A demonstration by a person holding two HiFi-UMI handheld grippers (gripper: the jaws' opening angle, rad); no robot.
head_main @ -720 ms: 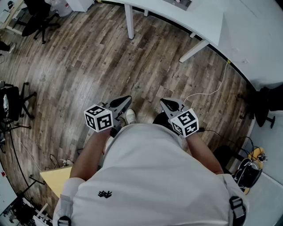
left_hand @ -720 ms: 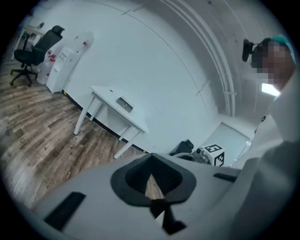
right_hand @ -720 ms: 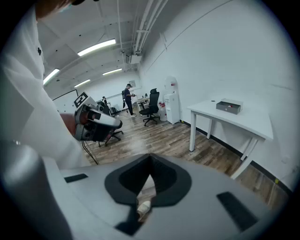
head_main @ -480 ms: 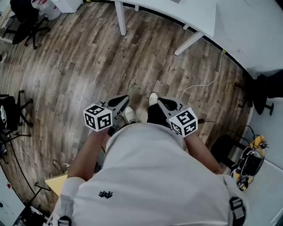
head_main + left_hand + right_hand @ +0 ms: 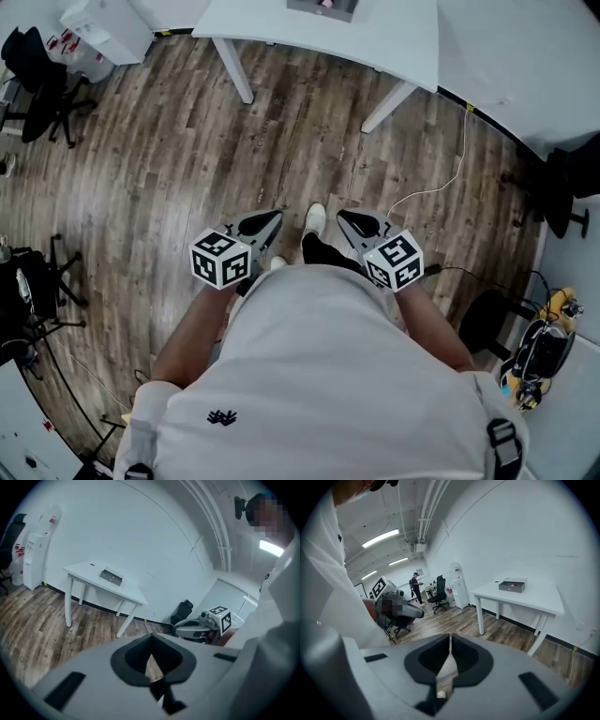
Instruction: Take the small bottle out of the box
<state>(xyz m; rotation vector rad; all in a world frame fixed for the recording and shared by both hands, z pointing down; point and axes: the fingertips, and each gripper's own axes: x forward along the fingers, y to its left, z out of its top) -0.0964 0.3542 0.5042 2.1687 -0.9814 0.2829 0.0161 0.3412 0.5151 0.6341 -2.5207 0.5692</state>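
Observation:
A grey open box stands on a white table at the top of the head view. It also shows in the left gripper view and the right gripper view. I cannot make out the small bottle in it. My left gripper and right gripper are held side by side in front of the person's body, over the wooden floor and well short of the table. Both are shut with nothing between the jaws.
The white table's legs stand on the wooden floor. Black office chairs and a white cabinet are at the left. A white cable runs over the floor at the right, near a black chair. A person stands far off.
The view has moved forward: the table and box have come nearer and further into the picture. A shoe has stepped ahead between the grippers. Both grippers stay shut in front of the body.

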